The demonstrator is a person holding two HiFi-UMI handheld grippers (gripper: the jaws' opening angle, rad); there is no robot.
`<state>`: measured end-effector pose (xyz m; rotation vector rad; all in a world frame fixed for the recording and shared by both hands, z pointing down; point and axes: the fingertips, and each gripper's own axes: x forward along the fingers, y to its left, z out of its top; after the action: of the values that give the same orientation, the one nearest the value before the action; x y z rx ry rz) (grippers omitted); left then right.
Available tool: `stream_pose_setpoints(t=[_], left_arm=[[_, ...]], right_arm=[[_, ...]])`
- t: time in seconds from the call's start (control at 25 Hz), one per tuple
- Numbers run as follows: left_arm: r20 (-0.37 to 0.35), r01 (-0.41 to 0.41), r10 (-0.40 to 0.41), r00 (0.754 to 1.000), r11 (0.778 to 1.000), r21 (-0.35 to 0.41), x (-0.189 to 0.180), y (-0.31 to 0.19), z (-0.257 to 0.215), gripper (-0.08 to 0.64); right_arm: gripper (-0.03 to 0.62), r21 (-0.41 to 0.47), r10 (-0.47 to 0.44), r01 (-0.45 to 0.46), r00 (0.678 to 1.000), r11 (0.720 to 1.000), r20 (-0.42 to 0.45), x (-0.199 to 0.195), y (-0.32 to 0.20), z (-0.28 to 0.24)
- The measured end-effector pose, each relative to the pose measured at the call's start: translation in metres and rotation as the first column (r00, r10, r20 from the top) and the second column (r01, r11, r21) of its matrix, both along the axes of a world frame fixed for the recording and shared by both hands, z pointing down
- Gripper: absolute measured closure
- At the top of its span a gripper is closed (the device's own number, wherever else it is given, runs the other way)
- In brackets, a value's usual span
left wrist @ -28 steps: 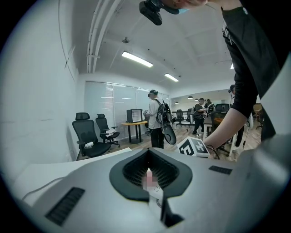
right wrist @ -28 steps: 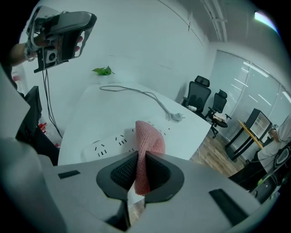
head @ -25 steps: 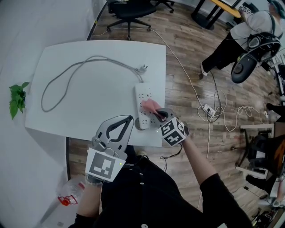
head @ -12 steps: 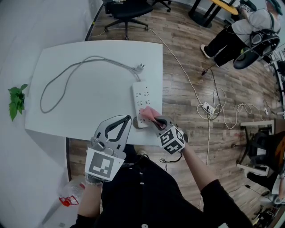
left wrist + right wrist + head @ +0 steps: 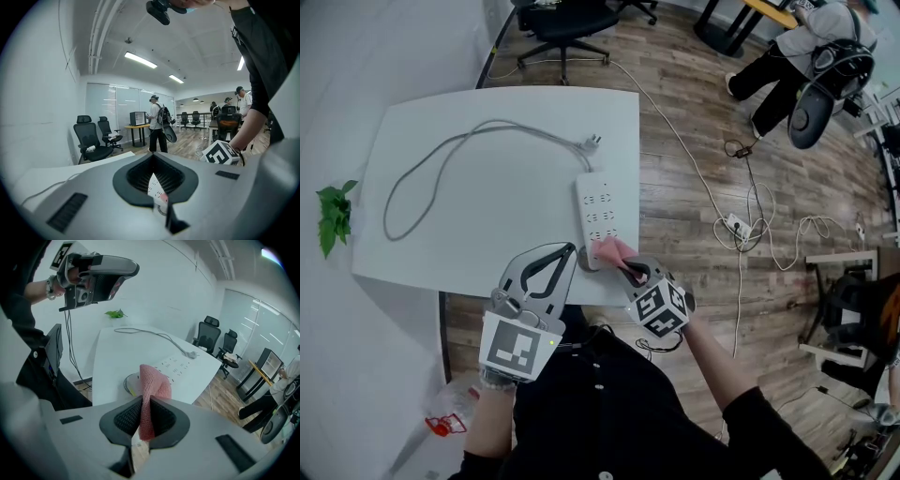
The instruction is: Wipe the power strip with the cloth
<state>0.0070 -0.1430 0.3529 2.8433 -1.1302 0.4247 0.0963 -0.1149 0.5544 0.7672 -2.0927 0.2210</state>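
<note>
At the table (image 5: 487, 206) edge, the right gripper (image 5: 630, 266), pinching the cloth (image 5: 612, 250), has reached the power strip (image 5: 602, 208) end, one pass seemingly done; the left gripper (image 5: 571, 250) idles, pressed together.

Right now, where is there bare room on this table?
The widest bare patch of the table lies between the cable loop and the power strip, down to the near edge. The far right corner past the plug is free. Crowded: the near right edge, with cloth, right gripper and left gripper.
</note>
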Motion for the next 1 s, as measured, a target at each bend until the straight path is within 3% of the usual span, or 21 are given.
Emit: stream_pose_setpoints(t=[0.44, 0.6, 1.0], left_arm=[[-0.002, 0.007, -0.007, 1.0, 1.0, -0.001, -0.002, -0.001, 0.0, 0.549], [0.007, -0.007, 0.007, 1.0, 1.0, 0.027, -0.003, -0.002, 0.0, 0.549], [-0.004, 0.027, -0.027, 1.0, 1.0, 0.003, -0.011, -0.006, -0.001, 0.549]], right_arm=[[0.535, 0.021, 0.026, -0.026, 1.0, 0.999, -0.003, 0.002, -0.001, -0.01], [0.535, 0.071, 0.037, -0.037, 0.999, 0.997, 0.001, 0.003, -0.012, -0.023], [0.535, 0.179, 0.047, -0.047, 0.999, 0.983, 0.002, 0.007, -0.065, -0.056]])
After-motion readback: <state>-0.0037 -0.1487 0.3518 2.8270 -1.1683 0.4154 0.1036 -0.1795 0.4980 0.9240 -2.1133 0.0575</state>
